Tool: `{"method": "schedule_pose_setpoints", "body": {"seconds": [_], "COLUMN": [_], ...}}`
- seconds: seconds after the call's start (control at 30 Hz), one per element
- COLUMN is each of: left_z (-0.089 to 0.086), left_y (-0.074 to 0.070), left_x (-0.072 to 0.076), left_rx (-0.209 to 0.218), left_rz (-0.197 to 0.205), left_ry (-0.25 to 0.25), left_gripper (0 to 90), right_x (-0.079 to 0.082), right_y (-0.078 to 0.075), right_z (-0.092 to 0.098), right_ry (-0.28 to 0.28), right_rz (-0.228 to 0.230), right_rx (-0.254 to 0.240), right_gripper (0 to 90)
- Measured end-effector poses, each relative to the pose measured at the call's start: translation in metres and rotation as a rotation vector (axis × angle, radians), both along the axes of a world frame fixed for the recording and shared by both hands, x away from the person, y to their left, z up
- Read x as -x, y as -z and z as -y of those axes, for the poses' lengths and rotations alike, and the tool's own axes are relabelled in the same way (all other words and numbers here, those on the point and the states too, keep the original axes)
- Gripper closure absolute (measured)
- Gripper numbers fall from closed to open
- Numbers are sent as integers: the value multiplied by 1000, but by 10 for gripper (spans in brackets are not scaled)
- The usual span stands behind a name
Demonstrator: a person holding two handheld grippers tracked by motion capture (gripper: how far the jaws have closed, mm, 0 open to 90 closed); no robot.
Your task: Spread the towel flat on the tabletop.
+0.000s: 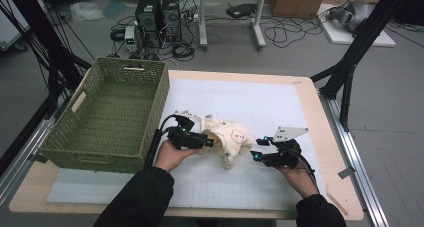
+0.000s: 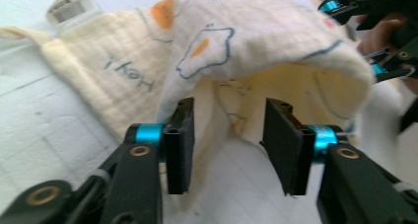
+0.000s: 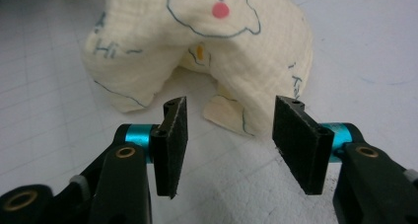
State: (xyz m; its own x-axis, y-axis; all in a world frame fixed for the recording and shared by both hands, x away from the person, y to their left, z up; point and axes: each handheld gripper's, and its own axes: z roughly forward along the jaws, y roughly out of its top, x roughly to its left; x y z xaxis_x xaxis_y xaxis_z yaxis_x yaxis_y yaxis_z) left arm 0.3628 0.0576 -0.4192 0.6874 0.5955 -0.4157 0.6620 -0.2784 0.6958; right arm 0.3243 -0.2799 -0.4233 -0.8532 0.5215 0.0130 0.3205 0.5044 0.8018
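A crumpled cream cloth point(image 1: 230, 139) printed with cartoon animals and orange spots lies humped in the middle of the white mat. My left gripper point(image 1: 207, 142) is at the cloth's left edge. In the left gripper view its jaws point(image 2: 229, 135) stand apart, and a hanging fold of the cloth point(image 2: 246, 41) drapes just beyond and partly between them, with no pad pressing on it. My right gripper point(image 1: 257, 149) is low at the cloth's right side. Its jaws point(image 3: 229, 135) are apart with bare mat between them, and the cloth point(image 3: 197, 51) lies a short way ahead.
A green woven basket point(image 1: 90, 154) stands at the table's left, close to my left forearm. The white gridded mat point(image 1: 260, 102) covers most of the wooden table top. The right gripper point(image 2: 374, 17) shows beyond the cloth in the left gripper view.
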Motion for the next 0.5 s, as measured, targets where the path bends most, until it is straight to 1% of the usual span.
{"method": "schedule_pose_setpoints", "body": {"seconds": [0.07, 0.1, 0.17, 0.23, 0.27, 0.33, 0.4, 0.43, 0.5], "left_z": [1, 1, 0, -1, -1, -1, -1, -1, -2], "left_y": [3, 3, 5, 7, 8, 8, 7, 7, 7], "left_x": [-2, -2, -5, -7, -7, -8, -9, -9, -11], "left_rx": [-10, -20, -24, -36, -46, -44, -38, -34, -38], "left_rz": [6, 11, 12, 17, 18, 23, 33, 34, 38], "left_ry": [-4, -18, -29, -40, -42, -43, -55, -63, -78], "left_gripper": [651, 680, 744, 819, 857, 885, 896, 896, 897], "right_x": [-5, -7, -12, -15, -17, -21, -23, -24, -25], "right_y": [4, 6, 9, 11, 12, 14, 16, 16, 16], "right_z": [-3, -3, -5, -6, -7, -10, -13, -14, -15], "right_ry": [-1, 2, 5, 3, 8, 9, 4, 0, -10], "right_rz": [-10, -12, -29, -33, -39, -43, -40, -48, -41], "right_rx": [22, 30, 31, 37, 49, 53, 69, 73, 85], "right_gripper": [501, 506, 530, 562, 582, 633, 721, 763, 841]}}
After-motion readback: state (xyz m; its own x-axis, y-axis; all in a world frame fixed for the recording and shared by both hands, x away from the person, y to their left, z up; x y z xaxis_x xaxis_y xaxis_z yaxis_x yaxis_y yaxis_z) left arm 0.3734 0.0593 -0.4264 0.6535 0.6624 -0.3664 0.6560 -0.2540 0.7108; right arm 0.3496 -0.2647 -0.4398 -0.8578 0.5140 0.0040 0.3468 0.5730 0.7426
